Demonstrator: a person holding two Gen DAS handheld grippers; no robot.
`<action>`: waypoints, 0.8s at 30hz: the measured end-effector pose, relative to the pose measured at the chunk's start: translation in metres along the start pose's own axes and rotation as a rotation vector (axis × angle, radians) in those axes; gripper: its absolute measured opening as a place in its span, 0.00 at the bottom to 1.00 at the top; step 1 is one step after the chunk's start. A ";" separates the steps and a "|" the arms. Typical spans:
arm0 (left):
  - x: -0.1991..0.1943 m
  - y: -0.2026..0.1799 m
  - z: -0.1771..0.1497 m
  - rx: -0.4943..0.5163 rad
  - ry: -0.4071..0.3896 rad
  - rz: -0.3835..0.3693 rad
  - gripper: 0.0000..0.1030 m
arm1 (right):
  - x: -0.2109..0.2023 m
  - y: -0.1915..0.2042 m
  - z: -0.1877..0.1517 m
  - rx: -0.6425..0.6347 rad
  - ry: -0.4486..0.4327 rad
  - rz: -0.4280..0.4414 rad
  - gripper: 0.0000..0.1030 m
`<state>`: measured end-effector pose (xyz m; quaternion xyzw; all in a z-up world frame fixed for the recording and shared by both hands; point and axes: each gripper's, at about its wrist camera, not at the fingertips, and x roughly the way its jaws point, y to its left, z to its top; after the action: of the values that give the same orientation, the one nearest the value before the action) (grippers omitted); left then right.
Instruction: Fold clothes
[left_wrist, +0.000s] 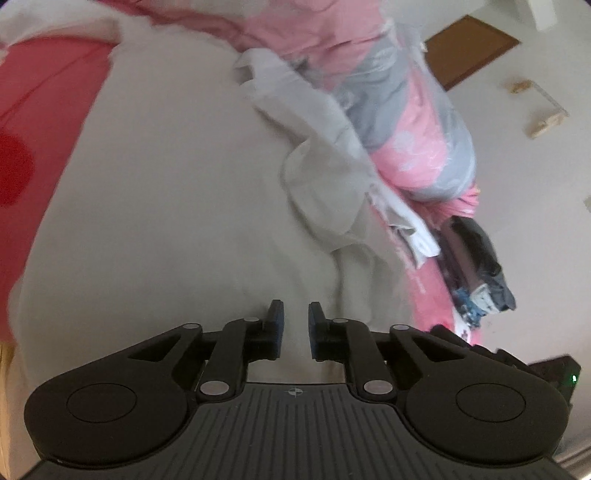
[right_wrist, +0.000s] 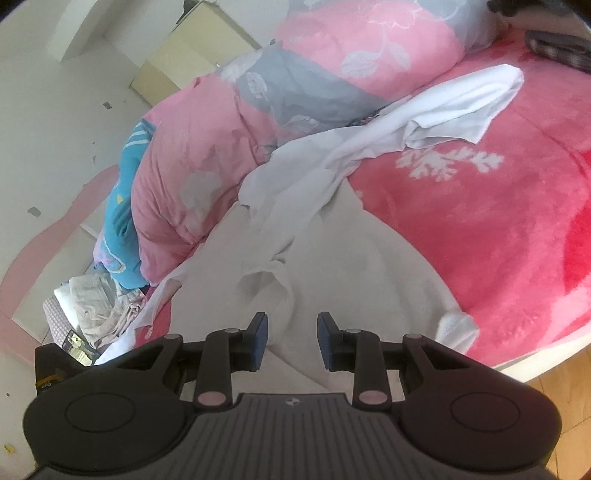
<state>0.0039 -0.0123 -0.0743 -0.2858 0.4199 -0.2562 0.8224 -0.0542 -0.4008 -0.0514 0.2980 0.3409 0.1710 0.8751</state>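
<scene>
A large beige garment (left_wrist: 166, 221) lies spread on the pink bed cover (left_wrist: 44, 110), with a bunched fold along its right side. My left gripper (left_wrist: 295, 325) hovers low over it. Its jaws stand a narrow gap apart, and I see nothing pinched between them. In the right wrist view the same beige garment (right_wrist: 369, 266) runs away from my right gripper (right_wrist: 293, 339). That gripper is open, with a paler fold of the cloth lying under and between its pads (right_wrist: 260, 343), which do not visibly press on it. A crumpled white garment (right_wrist: 443, 110) stretches beyond the beige one.
A pink and grey flowered quilt (right_wrist: 332, 55) is heaped along the bed's far side, with a blue cloth (right_wrist: 122, 206) and a pile of pale fabric (right_wrist: 99, 299) beside it. The bed cover (right_wrist: 498, 221) ends at a wooden floor (right_wrist: 554, 376). Dark items (left_wrist: 476, 254) lie at the quilt's end.
</scene>
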 end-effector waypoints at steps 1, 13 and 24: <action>0.003 -0.002 0.005 0.006 0.002 -0.011 0.19 | 0.003 0.002 0.002 -0.003 0.003 -0.001 0.31; 0.079 -0.003 0.084 0.054 -0.043 0.084 0.54 | 0.056 0.019 0.013 -0.143 0.018 -0.108 0.18; 0.112 -0.010 0.102 0.202 -0.041 0.188 0.03 | 0.045 0.060 0.031 -0.361 0.017 -0.058 0.00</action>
<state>0.1451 -0.0676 -0.0788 -0.1662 0.3998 -0.2131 0.8758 -0.0061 -0.3455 -0.0171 0.1248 0.3204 0.2063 0.9161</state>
